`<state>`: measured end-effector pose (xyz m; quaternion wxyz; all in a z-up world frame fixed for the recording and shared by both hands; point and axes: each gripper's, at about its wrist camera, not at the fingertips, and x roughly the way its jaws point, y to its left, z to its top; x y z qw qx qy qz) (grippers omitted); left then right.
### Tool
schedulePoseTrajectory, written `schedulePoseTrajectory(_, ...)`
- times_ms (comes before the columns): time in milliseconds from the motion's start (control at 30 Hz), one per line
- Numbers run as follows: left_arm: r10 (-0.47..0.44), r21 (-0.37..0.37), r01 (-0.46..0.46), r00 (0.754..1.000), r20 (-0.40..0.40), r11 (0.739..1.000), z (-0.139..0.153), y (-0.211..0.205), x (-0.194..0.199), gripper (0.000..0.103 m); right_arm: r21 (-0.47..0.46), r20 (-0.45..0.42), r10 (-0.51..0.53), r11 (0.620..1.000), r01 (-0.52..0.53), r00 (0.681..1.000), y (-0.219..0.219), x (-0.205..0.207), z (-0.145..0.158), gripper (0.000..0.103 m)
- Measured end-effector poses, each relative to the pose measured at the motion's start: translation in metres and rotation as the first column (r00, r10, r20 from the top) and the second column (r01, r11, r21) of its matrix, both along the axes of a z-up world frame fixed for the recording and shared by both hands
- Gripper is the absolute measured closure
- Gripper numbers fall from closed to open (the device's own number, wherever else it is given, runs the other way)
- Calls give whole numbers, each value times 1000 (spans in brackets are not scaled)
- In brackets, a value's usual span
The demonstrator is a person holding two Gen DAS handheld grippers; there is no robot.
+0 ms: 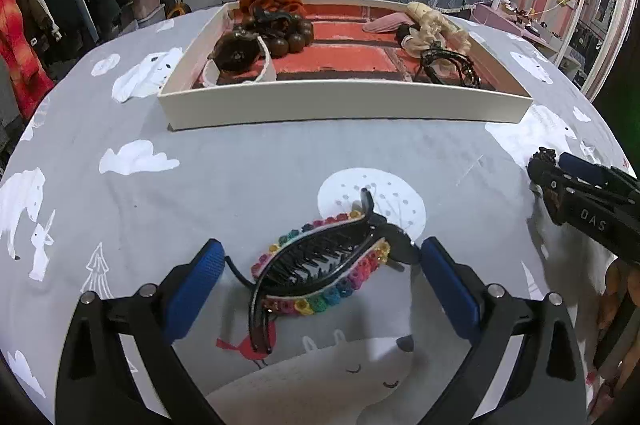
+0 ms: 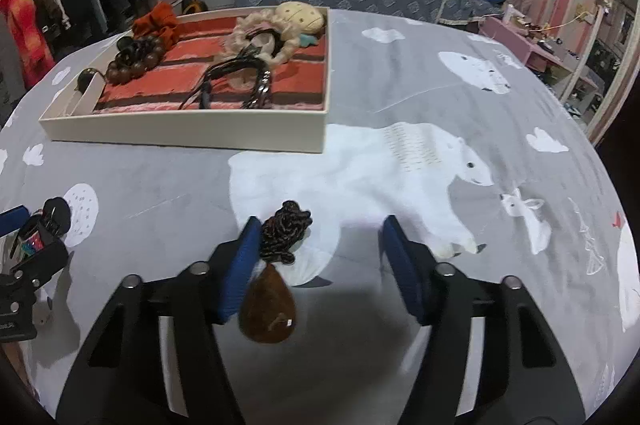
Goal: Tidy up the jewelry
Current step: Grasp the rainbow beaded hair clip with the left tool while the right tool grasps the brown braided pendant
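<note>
A: Rainbow-trimmed hair claw [image 1: 320, 273] is recorded on the bedsheet [image 1: 200, 185], between the wide-open left gripper [image 1: 318, 259], ungripped.

B: Right gripper [image 2: 320, 239]: wide open; brown pendant [image 2: 267, 309] with cord touches its left pad. Tray [image 2: 188, 135] is noted beyond.

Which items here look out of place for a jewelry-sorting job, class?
Two pieces lie outside the white tray with the red lining: a black claw clip with rainbow crochet trim and a brown teardrop pendant on a dark braided cord, both loose on the grey polar-bear cloth.

Bear-print bedsheet [image 1: 240, 161] under tray [image 1: 344, 107], hair clip [image 1: 320, 273]
</note>
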<state>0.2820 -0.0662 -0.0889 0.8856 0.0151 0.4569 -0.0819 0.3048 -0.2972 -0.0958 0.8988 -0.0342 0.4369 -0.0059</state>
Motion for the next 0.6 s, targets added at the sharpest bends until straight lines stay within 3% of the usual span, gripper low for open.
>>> schedulePoseTrajectory(467,-13,17,13,1000,-1,1000,0,-1,5,11,33,-2,43,999,-43,999,6,-2,0,78)
schedulePoseTrajectory(600,-20,32,20,1000,15,999,1,-2,4,11,42,1,43,998,-43,999,4,-2,1,80)
